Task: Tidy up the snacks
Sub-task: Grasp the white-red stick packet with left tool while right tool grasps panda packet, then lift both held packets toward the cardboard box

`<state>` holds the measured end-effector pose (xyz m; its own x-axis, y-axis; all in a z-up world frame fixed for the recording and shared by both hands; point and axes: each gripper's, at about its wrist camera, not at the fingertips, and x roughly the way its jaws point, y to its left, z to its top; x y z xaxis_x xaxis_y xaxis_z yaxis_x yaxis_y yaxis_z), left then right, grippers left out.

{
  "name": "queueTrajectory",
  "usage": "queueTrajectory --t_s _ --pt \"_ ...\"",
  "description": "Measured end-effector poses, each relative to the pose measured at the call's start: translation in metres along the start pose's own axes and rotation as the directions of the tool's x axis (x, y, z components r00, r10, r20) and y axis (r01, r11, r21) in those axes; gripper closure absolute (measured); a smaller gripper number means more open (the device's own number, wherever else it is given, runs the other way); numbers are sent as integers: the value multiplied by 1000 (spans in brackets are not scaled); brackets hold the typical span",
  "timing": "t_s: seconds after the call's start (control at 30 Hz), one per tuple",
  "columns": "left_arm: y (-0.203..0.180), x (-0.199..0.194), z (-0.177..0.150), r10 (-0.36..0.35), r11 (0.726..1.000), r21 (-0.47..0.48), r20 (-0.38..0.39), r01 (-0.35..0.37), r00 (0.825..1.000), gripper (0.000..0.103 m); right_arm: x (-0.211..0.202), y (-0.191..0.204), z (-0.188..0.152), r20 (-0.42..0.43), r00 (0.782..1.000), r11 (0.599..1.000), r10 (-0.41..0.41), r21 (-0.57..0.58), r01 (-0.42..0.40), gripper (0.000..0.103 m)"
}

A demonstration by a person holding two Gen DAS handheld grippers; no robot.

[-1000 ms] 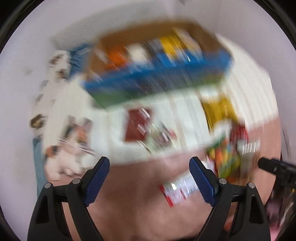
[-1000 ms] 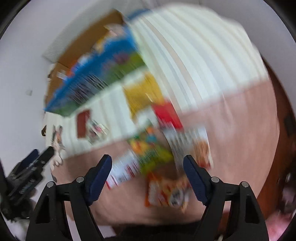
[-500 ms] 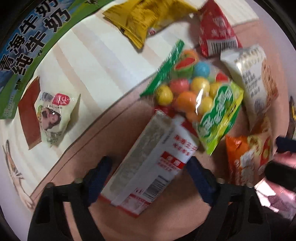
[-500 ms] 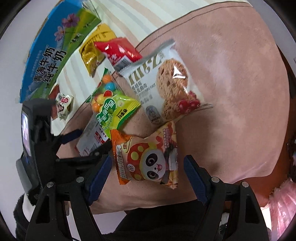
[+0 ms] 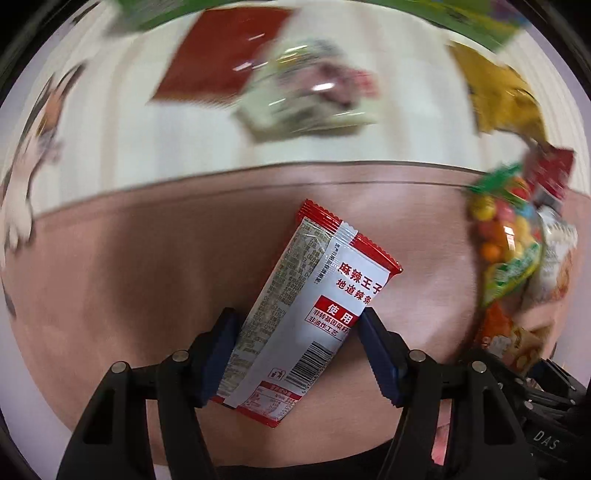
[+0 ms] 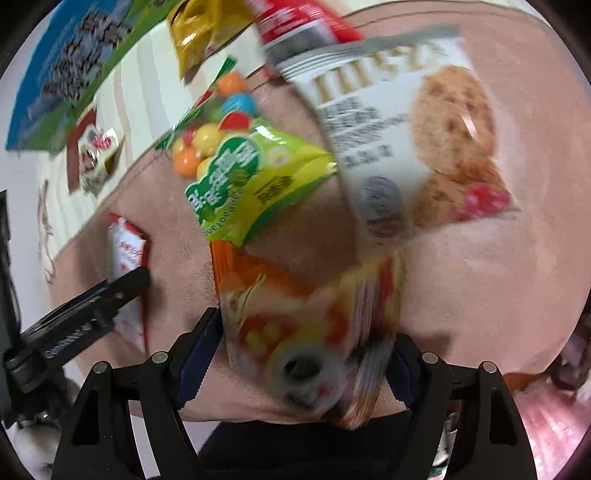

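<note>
In the left wrist view my left gripper [image 5: 297,343] is shut on a red-and-white spicy snack packet [image 5: 314,299], holding it above the pink cloth [image 5: 129,277]. In the right wrist view my right gripper [image 6: 301,350] is shut on an orange panda snack bag [image 6: 310,321], blurred by motion. The left gripper with the red-and-white packet [image 6: 127,258] shows at the left of that view.
A green candy-ball bag [image 6: 243,170], a white oat-cookie bag [image 6: 406,147], a red packet [image 6: 295,22] and a yellow bag [image 6: 199,33] lie ahead of the right gripper. A blue-green milk carton box [image 6: 66,81] stands far left. A small white packet [image 5: 306,96] lies on striped cloth.
Both grippers have closed in on their packets and shut on them. The red-and-white packet is now lifted away from the candy bag pile; the panda bag sits between the right fingers.
</note>
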<state>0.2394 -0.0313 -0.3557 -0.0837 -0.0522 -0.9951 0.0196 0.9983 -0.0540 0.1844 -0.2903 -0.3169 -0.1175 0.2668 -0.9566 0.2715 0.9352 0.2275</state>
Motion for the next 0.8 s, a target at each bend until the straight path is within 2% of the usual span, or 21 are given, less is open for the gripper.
queueTrajectory --t_s 0.07,0.2,0.27,0.3,0.37,0.57,0.67,0.8 --pt "10 3 -4 -16 999 -32 -4 16 1000 38 3 12 1 19 999 998 -33 -46 34 24" --pt "10 9 -11 5 999 36 -19 -5 1000 37 6 26 1 39 997 992 -61 -104 65 33" --pt "6 7 -11 15 998 55 -11 -14 1000 39 7 33 1 42 997 991 -57 -116 61 43" --pt "6 5 -13 16 998 58 0 -16 1000 40 6 35 1 45 998 991 -54 -122 59 44" --pt "2 5 -17 15 998 64 12 -15 1000 45 4 39 1 60 998 993 -28 -116 34 47" --pt "9 -11 -23 -53 999 -2 31 53 998 48 -14 41 6 78 995 994 65 -95 -57 49" --pt "13 -37 -17 -84 996 -15 68 85 994 49 -25 43 6 86 990 991 112 -89 -105 49" --pt "13 -77 -10 -152 988 -22 123 156 981 51 -54 49 9 113 977 980 184 -104 -172 49"
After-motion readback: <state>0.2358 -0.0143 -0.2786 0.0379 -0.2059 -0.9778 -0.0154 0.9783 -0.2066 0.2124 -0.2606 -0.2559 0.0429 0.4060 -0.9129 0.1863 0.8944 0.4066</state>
